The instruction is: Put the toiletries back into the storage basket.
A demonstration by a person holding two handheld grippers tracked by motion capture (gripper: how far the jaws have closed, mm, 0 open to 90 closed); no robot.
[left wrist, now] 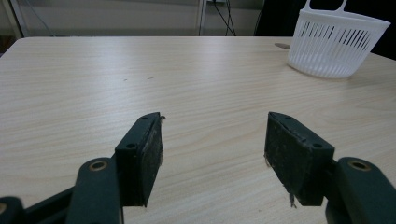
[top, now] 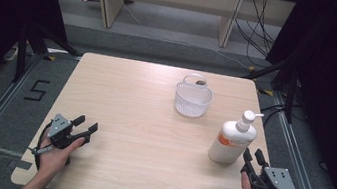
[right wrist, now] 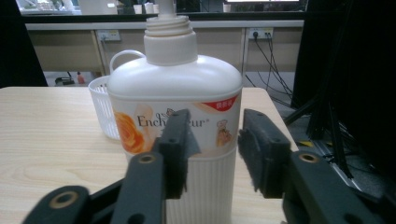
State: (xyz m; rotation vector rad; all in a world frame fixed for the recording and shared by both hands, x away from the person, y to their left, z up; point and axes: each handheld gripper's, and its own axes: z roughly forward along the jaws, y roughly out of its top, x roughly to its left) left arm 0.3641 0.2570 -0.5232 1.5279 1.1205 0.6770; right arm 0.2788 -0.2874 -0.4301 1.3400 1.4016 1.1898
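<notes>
A white pump bottle (top: pixel 231 143) with an orange flower label stands upright near the table's right edge. My right gripper (top: pixel 253 154) sits just right of its base, held by a hand. In the right gripper view the bottle (right wrist: pixel 173 84) rises close behind the jaws of the right gripper (right wrist: pixel 212 140), which stand partly apart with nothing pressed between them. My left gripper (top: pixel 86 126) rests at the front left of the table, open; its jaws (left wrist: pixel 215 140) are wide over bare wood. A white slotted basket (top: pixel 192 100) with a handle stands at the back middle.
The light wooden table (top: pixel 150 137) has the basket (left wrist: pixel 336 46) far right in the left gripper view and behind the bottle (right wrist: pixel 103 112) in the right gripper view. Dark curtains flank the table. Desk legs and cables lie on the floor beyond.
</notes>
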